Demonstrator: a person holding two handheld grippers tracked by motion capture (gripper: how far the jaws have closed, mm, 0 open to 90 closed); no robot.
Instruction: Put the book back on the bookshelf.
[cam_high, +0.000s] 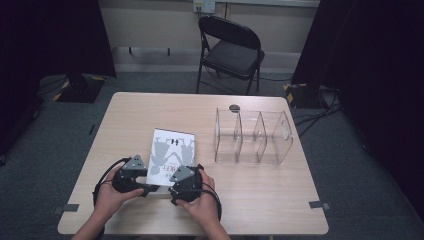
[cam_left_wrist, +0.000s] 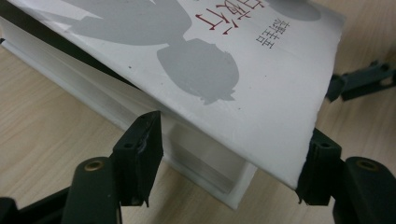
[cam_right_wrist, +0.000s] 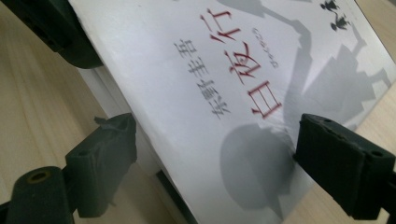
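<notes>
A thick white book (cam_high: 172, 150) with grey silhouettes and red characters lies on the wooden table (cam_high: 260, 200). My left gripper (cam_high: 150, 186) is at its near left corner and my right gripper (cam_high: 175, 176) at its near right corner. In the left gripper view my gripper (cam_left_wrist: 229, 158) straddles that corner of the book (cam_left_wrist: 233, 70), one jaw against the page block and the other at the cover's edge. The front cover stands slightly off the pages. In the right gripper view my gripper (cam_right_wrist: 215, 144) holds the cover's corner of the book (cam_right_wrist: 210, 60), which creases at one jaw.
A clear plastic organiser (cam_high: 252, 137) with upright dividers stands on the right half of the table, with a small dark disc (cam_high: 234, 107) behind it. A black folding chair (cam_high: 230, 50) stands beyond the far edge. Cables trail from both grippers toward the near edge.
</notes>
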